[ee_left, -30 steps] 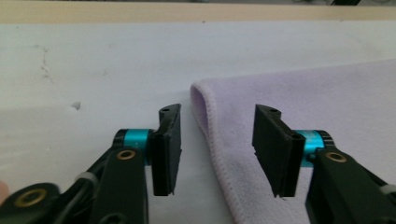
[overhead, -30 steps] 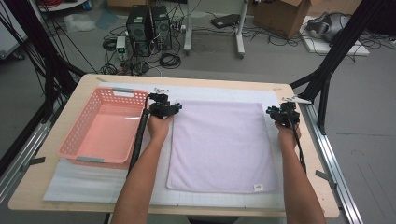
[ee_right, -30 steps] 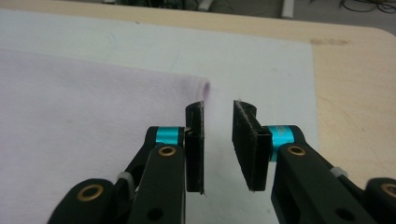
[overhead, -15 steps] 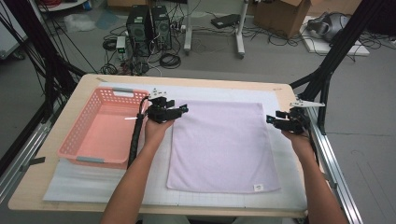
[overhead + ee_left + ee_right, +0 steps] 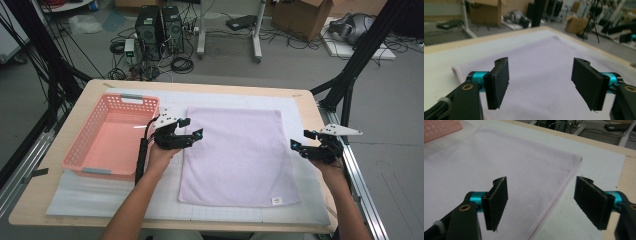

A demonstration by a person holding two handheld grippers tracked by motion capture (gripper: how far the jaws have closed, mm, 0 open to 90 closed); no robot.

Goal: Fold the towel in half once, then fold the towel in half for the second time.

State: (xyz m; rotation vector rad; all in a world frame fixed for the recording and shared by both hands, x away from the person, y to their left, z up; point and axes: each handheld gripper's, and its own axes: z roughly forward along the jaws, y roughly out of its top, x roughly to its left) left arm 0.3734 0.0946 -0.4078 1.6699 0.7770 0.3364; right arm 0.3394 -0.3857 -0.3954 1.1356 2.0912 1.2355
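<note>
Both hands have drawn back from the far corners of the lilac towel point(image 5: 239, 155), which lies flat on the white mat point(image 5: 100, 192) beside the pink basket point(image 5: 112, 132), and the left gripper point(image 5: 194, 137) and right gripper point(image 5: 299, 147), jaws just spread and empty, hover at its side edges, seemingly having released it.

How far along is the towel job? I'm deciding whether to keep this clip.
Done: the towel lies spread flat on the table mat. In hand: nothing; the left gripper and right gripper sit at its side edges, jaws just opened and empty. Left: likely folding it and putting it in the pink basket, which holds nothing yet.
</note>
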